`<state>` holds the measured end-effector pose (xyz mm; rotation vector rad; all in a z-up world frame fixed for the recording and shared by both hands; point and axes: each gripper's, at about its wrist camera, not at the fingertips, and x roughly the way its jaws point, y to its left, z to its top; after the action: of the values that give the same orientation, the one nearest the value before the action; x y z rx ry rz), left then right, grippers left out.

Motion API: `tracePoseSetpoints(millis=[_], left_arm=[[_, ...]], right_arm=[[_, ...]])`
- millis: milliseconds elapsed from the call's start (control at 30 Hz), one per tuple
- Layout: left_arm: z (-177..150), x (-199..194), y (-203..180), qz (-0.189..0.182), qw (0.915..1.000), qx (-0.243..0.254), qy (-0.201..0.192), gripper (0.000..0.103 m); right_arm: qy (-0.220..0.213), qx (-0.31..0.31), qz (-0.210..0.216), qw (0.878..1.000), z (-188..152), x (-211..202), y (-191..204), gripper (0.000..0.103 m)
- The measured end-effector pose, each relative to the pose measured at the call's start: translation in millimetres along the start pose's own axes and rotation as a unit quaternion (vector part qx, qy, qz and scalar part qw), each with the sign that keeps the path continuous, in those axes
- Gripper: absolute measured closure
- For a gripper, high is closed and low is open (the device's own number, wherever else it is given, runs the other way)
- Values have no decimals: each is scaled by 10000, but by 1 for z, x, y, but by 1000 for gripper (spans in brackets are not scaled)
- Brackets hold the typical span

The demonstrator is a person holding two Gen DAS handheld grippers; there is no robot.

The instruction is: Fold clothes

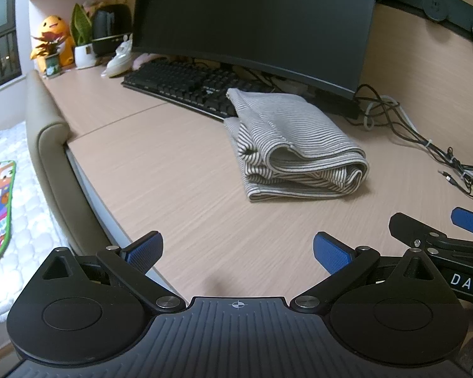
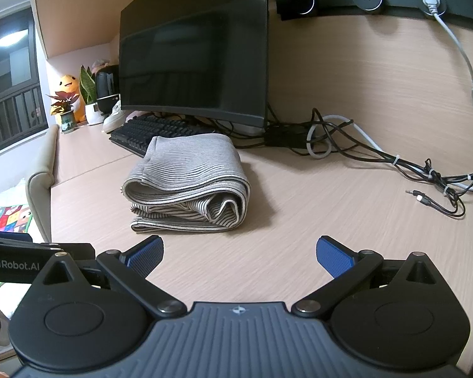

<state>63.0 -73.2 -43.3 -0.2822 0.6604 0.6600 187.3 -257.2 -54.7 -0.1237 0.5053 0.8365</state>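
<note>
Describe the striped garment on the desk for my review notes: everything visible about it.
The grey-and-white striped knit garment is folded into a compact, thick bundle of several layers, with rounded fold edges and a plain hem band facing the cameras. It lies flat on the light wooden desk, just in front of the black keyboard and the dark monitor; its far edge appears to reach the keyboard. Neither gripper touches it; both are open and empty.

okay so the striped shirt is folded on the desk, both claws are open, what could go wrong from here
The folded striped garment has loose, bulging layers at its near edge; a nudge from the right claw may unfold it. It lies against the keyboard, so pushing it back could press keys. Loose cables beside it could snag a claw.
</note>
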Motion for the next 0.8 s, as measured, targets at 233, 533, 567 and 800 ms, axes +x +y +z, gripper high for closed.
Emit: tracePoseSetpoints(millis=[233,533,567,800], left_arm=[[0,1,0,-15,10000,7,22,0],[1,3,0,-21,10000,16,32,0],[2,3,0,-19,10000,5,21,0],[6,5,0,-15,10000,-55,-75,0]], right_arm=[[7,5,-12,10000,-1,1,0,0],[29,2,-33,10000,0,1,0,0],[29,-6,-38,10000,0,1,0,0],[-104,-202,-83,9997,8,-1,4,0]])
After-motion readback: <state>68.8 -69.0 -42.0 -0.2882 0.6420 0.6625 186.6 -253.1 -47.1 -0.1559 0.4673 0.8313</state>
